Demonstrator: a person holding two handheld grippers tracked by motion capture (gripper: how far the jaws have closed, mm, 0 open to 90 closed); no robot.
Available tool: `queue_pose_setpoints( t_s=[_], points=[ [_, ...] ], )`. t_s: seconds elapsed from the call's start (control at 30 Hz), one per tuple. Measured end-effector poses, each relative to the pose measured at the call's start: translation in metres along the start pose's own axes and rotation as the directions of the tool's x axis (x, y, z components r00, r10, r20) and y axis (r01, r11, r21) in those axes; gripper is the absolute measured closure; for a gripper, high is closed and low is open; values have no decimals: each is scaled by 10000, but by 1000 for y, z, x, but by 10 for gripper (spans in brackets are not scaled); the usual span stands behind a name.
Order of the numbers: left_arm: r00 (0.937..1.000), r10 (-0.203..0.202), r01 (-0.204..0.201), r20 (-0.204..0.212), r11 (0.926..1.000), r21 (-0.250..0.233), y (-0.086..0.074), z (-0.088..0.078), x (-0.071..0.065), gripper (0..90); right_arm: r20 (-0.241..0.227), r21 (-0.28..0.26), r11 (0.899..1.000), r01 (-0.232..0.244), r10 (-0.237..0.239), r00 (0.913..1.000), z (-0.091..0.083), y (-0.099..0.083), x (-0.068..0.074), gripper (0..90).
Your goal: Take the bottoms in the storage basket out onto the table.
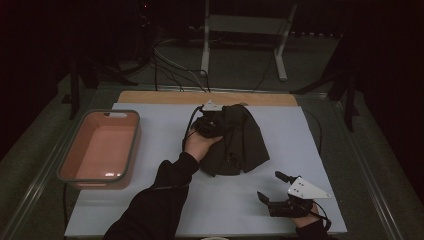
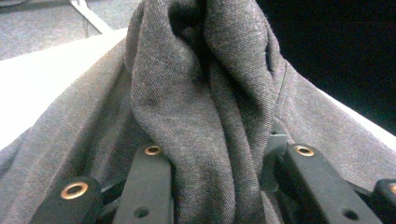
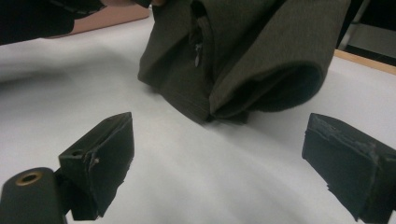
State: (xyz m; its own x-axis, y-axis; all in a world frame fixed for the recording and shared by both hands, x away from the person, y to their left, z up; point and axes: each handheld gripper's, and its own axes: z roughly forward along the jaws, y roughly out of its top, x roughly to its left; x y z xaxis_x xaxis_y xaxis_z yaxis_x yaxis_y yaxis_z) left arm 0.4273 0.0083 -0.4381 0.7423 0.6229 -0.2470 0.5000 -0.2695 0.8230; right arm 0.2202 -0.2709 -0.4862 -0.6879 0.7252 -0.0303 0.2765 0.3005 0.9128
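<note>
On the table (image 1: 150, 200) | my left tongs (image 1: 209, 125) clenched on a bunched grey cloth (image 1: 235, 142) | my right tongs (image 1: 270, 187) spread wide, holding nothing.

No legible text, label, brand, number or sign appears on anything before me, whether seen from above or from my two grippers.

Left gripper (image 1: 212, 120) clamped tight, arm outstretched, right gripper (image 1: 272, 187) spread wide, low.
</note>
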Motion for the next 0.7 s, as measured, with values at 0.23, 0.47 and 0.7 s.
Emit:
queue_pose_setpoints(
  t_s=[0.23,0.47,0.7],
  points=[
    [9990,-397,399,-204,9991,115,-7,12,4,673,23,-4,10000,14,-14,10000,0,0,0,93],
    [9995,-205,210,-246,9995,235,-12,24,2,662,11,-23,10000,8,-8,10000,0,0,-1,94],
    [9993,-261,269,-269,9993,272,-15,33,6,628,-3,26,10000,-25,25,10000,0,0,-1,93]
  ],
)
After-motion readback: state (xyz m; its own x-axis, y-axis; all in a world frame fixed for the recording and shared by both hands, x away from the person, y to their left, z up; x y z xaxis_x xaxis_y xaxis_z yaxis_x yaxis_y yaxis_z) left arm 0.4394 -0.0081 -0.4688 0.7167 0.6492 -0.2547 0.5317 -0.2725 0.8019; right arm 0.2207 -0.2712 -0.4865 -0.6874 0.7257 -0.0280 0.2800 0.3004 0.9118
